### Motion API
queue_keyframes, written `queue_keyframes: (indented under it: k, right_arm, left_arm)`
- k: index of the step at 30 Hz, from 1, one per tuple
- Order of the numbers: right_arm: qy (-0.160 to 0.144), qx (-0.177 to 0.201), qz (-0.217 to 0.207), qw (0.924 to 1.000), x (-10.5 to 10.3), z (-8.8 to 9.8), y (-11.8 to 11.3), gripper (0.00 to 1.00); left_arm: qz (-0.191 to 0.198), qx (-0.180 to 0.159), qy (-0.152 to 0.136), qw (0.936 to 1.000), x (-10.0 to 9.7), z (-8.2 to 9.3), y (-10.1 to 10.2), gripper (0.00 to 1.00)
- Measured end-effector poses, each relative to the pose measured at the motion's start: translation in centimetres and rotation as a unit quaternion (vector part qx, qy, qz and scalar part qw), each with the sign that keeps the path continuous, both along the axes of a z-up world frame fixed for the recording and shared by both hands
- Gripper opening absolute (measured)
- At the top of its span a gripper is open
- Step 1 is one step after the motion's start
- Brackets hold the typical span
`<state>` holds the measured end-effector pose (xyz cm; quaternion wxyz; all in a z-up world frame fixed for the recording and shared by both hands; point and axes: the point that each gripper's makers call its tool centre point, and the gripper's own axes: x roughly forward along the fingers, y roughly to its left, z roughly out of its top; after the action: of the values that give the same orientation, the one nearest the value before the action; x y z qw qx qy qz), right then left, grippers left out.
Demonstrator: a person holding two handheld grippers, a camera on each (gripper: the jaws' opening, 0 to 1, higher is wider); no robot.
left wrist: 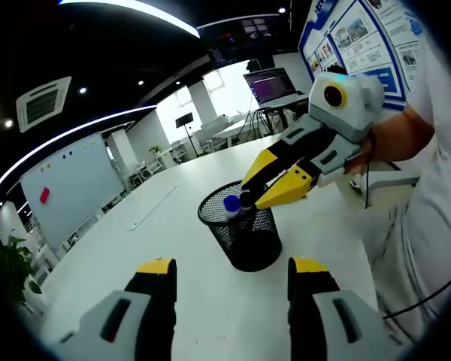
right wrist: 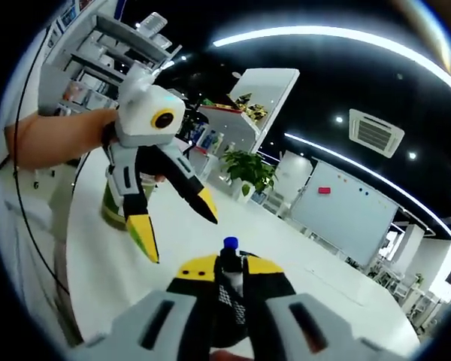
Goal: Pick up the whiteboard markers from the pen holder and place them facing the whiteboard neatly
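Currently: rt gripper (left wrist: 274,188) closed on blue-capped marker (left wrist: 231,203) at holder (left wrist: 244,233) rim, prob. to lift it out; lt gripper (left wrist: 229,271) jaws wide apart, empty, short of holder on table (left wrist: 135,248); whiteboard (left wrist: 71,188) well apart.

Both hand-held grippers: grey-white bodies, black jaws, yellow tips. Left hand-held gripper (left wrist: 229,274), right hand-held gripper (right wrist: 229,272). Person wears white short sleeve (left wrist: 436,113); thin black cable (left wrist: 425,297) hangs alongside.
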<state>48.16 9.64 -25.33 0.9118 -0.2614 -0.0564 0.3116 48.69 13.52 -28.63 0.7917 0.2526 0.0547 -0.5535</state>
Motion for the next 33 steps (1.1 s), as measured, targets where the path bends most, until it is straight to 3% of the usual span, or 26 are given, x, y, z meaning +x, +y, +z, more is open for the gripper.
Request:
queue_keyframes:
  k: [12,25,33]
  right_arm:
    - [-0.021,-0.03,0.0,0.9993,0.0,0.3,0.3,0.1]
    - [-0.028,-0.036,0.008,0.9989,-0.2,0.3,0.4,0.09]
    - [-0.042,-0.021,0.012,0.9988,-0.6,1.3,0.3,0.09]
  left_arm:
    - [-0.001,0.0,0.0,1.0,-0.1,0.0,0.0,0.61]
    - [-0.001,0.0,-0.001,1.0,-0.1,0.0,0.0,0.61]
    - [-0.001,0.0,-0.001,1.0,-0.1,0.0,0.0,0.61]
